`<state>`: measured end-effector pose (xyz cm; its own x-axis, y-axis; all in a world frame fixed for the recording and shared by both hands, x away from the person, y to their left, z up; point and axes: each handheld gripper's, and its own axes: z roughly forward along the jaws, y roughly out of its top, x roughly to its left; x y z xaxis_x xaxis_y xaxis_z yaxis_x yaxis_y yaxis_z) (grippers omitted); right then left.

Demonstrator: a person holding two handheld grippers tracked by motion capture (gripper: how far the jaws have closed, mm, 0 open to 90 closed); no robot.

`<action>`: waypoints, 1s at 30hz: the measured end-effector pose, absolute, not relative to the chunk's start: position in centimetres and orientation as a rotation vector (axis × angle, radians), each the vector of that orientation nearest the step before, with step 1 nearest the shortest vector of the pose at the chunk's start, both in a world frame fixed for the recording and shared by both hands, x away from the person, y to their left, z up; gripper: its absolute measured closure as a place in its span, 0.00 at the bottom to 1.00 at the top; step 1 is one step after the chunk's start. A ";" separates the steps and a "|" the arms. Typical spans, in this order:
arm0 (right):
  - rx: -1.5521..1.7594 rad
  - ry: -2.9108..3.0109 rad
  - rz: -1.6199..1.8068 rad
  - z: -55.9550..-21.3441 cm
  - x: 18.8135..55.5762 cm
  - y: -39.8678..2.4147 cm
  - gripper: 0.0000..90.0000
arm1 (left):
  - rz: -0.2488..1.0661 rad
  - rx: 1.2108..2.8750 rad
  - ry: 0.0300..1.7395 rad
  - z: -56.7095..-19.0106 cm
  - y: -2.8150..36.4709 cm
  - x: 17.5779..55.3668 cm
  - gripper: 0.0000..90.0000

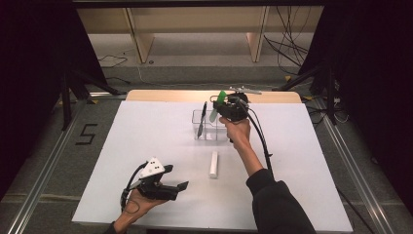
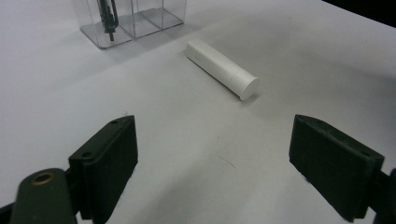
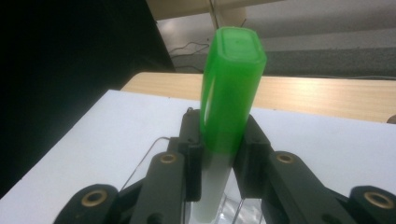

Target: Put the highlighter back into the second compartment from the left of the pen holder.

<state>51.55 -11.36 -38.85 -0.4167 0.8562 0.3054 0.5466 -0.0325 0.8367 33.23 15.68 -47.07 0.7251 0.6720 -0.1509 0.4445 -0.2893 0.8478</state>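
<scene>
My right gripper [image 1: 220, 108] is shut on a marker with a green cap [image 3: 232, 88] and pale body, held upright and slightly tilted over the clear plastic organizer [image 1: 197, 127]. The marker [image 1: 217, 105] hangs above the organizer's compartments. A black pen [image 1: 202, 119] stands in the organizer's left compartment. A white cylinder [image 1: 214, 164] lies on the white table in front of the organizer. My left gripper [image 1: 176, 178] rests open near the table's front left; in the left gripper view its jaws stand wide apart, with the white cylinder [image 2: 222, 68] and the organizer [image 2: 133, 25] ahead of them.
The white tabletop [image 1: 146, 141] sits on a wooden board [image 1: 160, 95] at the far edge. Black curtains and tripod legs stand at both sides. Cables lie on the floor behind the table, beneath a wooden shelf.
</scene>
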 end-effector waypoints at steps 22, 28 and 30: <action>1.462 1.934 1.405 -38.0 50.4 -13.2 0.41 | 0.276 1.949 0.877 -47.3 15.7 33.4 0.17; 1.418 1.944 1.409 -38.1 48.4 -15.0 0.39 | 0.270 1.954 0.879 -47.3 15.6 33.5 0.17; 1.406 1.955 1.403 -38.5 47.6 -15.5 0.37 | 0.262 1.961 0.887 -47.4 15.5 33.5 0.17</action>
